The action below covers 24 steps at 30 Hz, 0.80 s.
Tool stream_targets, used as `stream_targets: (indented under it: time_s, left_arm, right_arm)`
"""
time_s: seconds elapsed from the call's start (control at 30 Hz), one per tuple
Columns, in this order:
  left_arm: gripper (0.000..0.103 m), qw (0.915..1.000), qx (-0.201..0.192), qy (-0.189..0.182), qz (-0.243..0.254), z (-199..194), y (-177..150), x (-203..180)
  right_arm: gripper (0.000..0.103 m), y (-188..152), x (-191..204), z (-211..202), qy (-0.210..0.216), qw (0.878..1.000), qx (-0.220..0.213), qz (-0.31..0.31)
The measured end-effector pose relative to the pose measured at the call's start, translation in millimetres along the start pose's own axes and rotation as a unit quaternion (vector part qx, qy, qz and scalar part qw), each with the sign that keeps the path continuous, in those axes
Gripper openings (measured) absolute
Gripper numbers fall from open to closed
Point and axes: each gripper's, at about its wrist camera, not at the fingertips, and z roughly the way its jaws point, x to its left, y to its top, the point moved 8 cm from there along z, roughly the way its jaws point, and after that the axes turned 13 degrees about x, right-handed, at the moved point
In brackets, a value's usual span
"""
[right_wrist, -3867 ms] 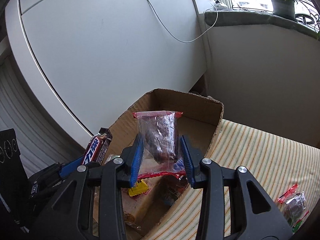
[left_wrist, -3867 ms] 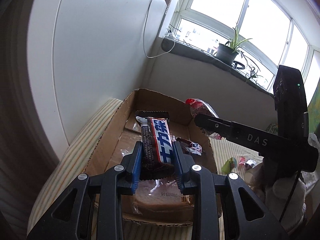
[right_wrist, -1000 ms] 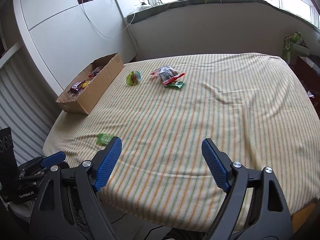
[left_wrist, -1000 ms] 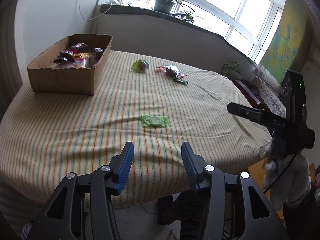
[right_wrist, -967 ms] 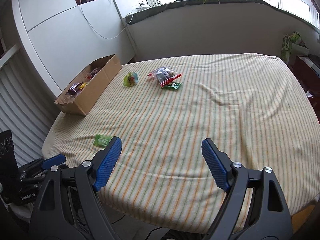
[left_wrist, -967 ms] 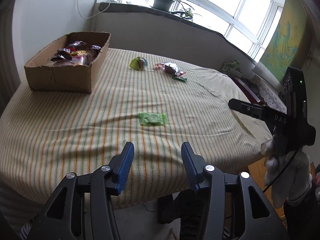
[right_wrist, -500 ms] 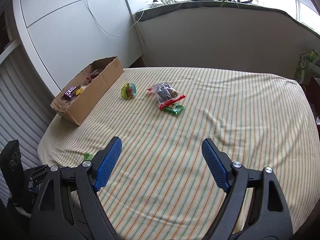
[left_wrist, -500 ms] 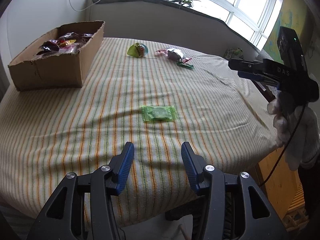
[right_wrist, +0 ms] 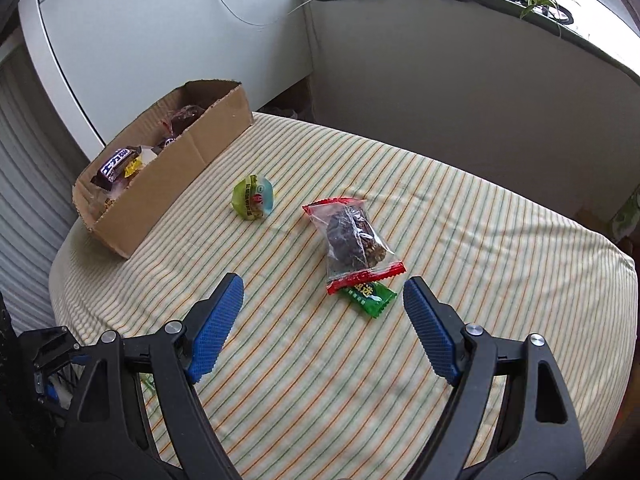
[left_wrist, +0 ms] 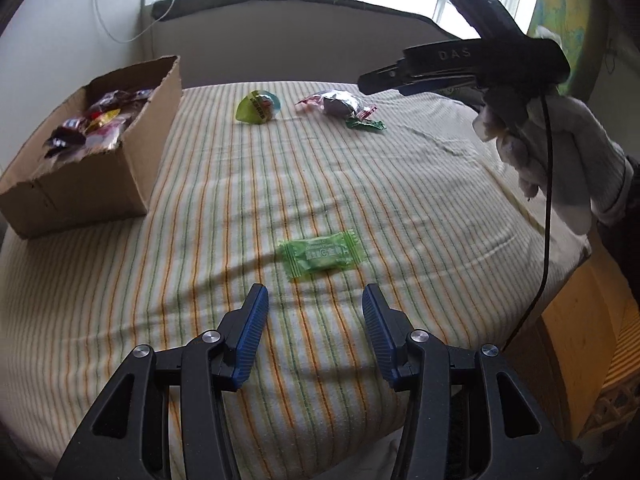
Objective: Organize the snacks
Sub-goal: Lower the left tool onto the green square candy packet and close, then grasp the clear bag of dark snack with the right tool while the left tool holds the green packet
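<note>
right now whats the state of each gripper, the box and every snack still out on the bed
left gripper: open, empty, just short of the green candy
right gripper: open wide, empty
cardboard box: open-topped, holding snacks
green candy: lying flat, sealed
clear red-edged snack bag: flat, sealed, overlapping the small green packet
small green packet: partly under that bag
round green snack: alone, beside the box

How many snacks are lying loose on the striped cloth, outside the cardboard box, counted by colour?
Light green flat packets: 1
Dark green packets: 1
Round yellow-green snacks: 1
Clear bags with red ends: 1
Total: 4
</note>
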Motion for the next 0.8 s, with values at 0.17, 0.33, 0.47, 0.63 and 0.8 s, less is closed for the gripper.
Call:
stream_targets:
  time_s: [0.17,0.33,0.47,0.63,0.8]
  left_arm:
    - [0.048,0.9948,0.024,0.059,0.079,13,15,1]
    - [0.047,0.9922,0.025,0.067,0.102,18,28,2]
    - [0.035,0.993,0.028,0.051,0.103,22,29,-1]
    - [0.023,0.9946,0.024,0.041,0.092,21,28,-3]
    - [0.022,0.9968,0.017,0.031,0.071,20,29,-1]
  right_arm:
    - [0.085,7,2,8,-0.013,1.0,0.007,-0.013]
    - [0.085,18,-3,18,-0.015,1.0,0.019,-0.017]
    - [0.083,25,-5,32,-0.009,0.999,0.04,-0.022]
    - [0.083,29,-6,45,-0.022,0.998,0.053,-0.033]
    - [0.082,40,-11,54,-0.022,0.998,0.059,-0.027]
